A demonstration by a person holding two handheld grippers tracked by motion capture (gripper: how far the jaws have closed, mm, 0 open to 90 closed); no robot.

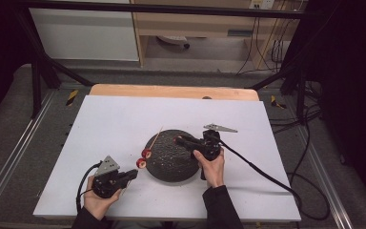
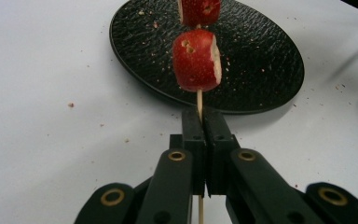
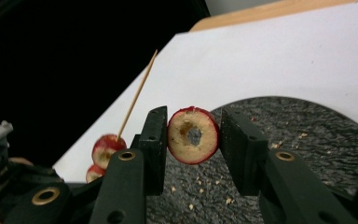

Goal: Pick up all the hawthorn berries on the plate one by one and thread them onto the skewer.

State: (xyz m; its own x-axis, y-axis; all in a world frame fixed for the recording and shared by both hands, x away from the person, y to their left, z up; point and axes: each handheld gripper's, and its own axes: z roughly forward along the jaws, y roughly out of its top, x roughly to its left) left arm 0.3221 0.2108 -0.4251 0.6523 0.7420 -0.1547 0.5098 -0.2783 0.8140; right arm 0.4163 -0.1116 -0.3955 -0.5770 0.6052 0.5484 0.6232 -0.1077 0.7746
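Nearest the camera in the left gripper view, the left gripper (image 2: 204, 122) has its jaws pressed together on a thin wooden skewer (image 2: 199, 100) carrying two red fruit pieces (image 2: 196, 59) over the black plate (image 2: 261, 70). The right gripper (image 3: 192, 140), mid-frame in its own view, has its jaws around a cored fruit slice (image 3: 193, 135); one side touches, the other looks slightly apart, so the slice could slip out. If the hole misses the skewer tip, the stick may bend or split the slice. The right gripper view reveals the hole; the high view (image 1: 146, 153) shows how far apart tip and slice sit.
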